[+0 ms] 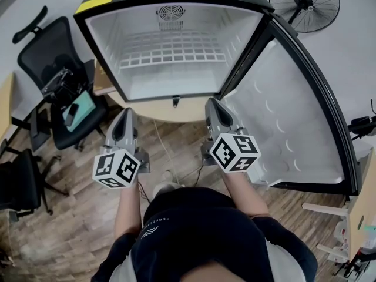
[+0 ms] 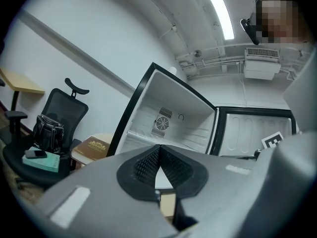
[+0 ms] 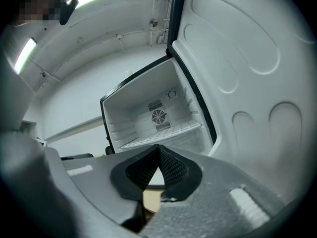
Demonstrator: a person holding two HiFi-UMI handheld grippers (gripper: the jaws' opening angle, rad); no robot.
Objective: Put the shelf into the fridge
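**Left hand-held gripper [image 1: 125,113] and right hand-held gripper [image 1: 212,103]: both empty, shelf looks to be in already**

Both are pinched shut with nothing between the jaws. Each gripper's own view shows the black pads meeting at the tips over bare air. They hang side by side just in front of the bench [image 1: 170,115], pointing at the open fridge [image 1: 100,54] that stands on it.

The door [image 1: 294,110] is swung wide to the right. Inside, the white wire shelf [image 1: 170,54] lies level across the cavity, roughly halfway up and below the round fan grille on the back wall. It seems to sit on the side ledges, not tilted.

So my read is that the placing part is done and this is the tail end. If anything's left, it's checking that the shelf is seated on both sides. Maybe the door gets pushed closed too, and that would take a shove from the right hand-held gripper on its outer edge, no grasp needed.

Writing-wise there's not much to go on:
- The shirt [image 1: 167,221] has small print at the collar that's too tiny to read.
- In the left gripper view, a brown book [image 2: 93,145] on the bench has gold lettering, which is unreadable.
- The yellow sticker [image 1: 94,3] on the fridge top looks blank from here.
- The cubes on the grippers carry square markers only — no text.
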